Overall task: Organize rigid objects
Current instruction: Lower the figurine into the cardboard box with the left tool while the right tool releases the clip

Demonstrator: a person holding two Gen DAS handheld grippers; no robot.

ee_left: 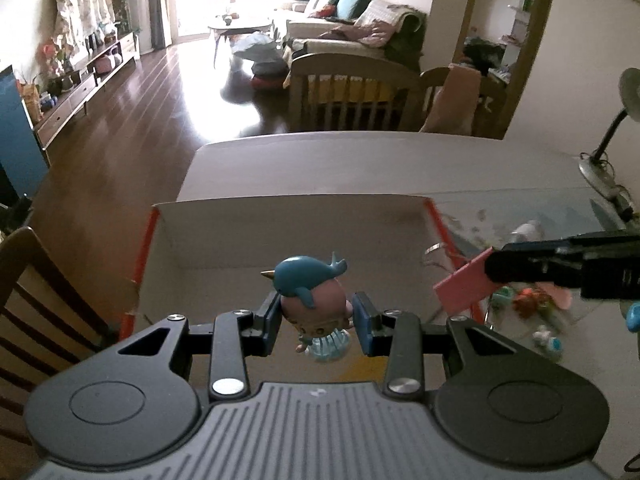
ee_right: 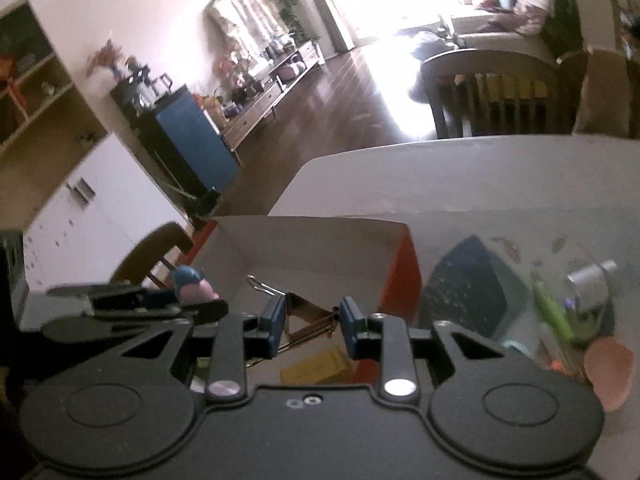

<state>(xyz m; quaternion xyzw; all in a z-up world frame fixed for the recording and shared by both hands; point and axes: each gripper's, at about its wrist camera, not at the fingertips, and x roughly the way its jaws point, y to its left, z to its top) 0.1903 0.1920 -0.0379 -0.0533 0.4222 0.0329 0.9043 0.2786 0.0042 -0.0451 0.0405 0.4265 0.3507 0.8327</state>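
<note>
Cardboard walls of the open box [ee_left: 280,232] sit directly ahead of and below both grippers — the left gripper [ee_left: 316,318] is clamped on a narwhal-capped figurine [ee_left: 314,300], the right gripper [ee_right: 312,326] on a gold binder clip [ee_right: 306,318], each poised over the box's interior.
</note>
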